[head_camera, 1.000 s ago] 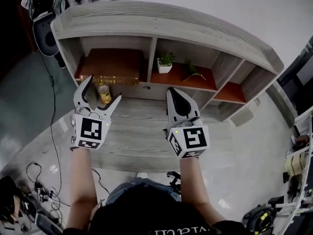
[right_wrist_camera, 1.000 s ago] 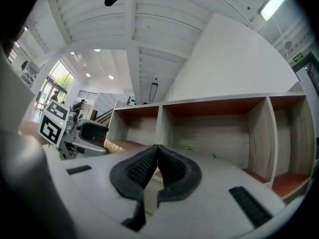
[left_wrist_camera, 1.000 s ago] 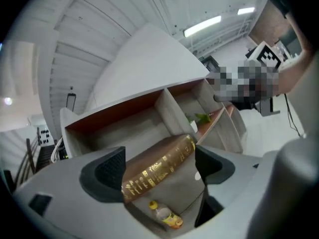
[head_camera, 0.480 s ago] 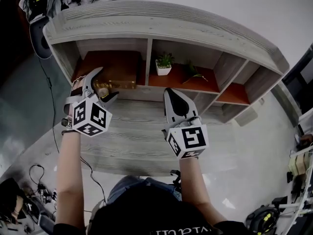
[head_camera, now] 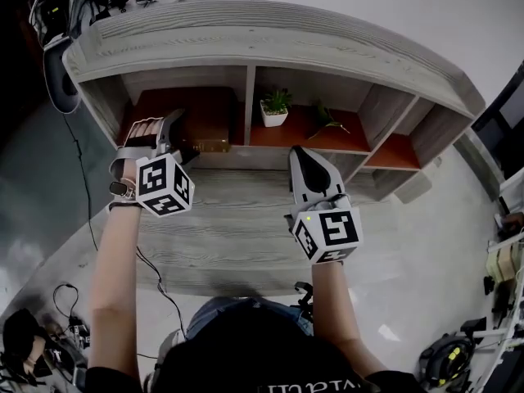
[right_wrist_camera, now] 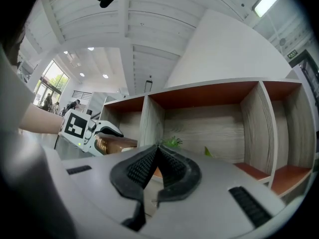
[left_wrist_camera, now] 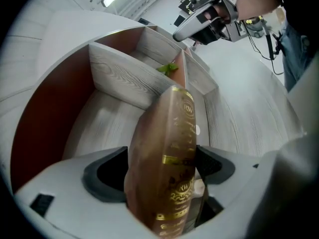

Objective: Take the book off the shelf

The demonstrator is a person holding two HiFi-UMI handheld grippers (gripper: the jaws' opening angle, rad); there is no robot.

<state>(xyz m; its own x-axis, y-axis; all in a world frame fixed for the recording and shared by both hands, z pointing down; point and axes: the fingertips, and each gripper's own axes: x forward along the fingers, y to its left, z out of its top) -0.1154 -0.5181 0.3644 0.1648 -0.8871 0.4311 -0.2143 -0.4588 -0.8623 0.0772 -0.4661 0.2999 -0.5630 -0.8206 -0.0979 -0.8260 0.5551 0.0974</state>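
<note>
A brown book with gold print lies flat in the left compartment of the grey wooden shelf. My left gripper is turned on its side at that compartment's mouth. In the left gripper view the book's spine fills the gap between the two dark pads, and the left gripper is shut on it. My right gripper hovers shut over the desk in front of the middle compartment, holding nothing. From the right gripper view, the book and left gripper show at the left.
A small potted plant and a loose green sprig stand in the middle compartment. The wooden desk top runs under both grippers. Cables lie on the floor at left, and a chair stands beside the shelf's left end.
My left gripper rolled onto its side, moved forward into the left compartment and closed round the book. The right gripper shifted slightly right and stayed shut.
</note>
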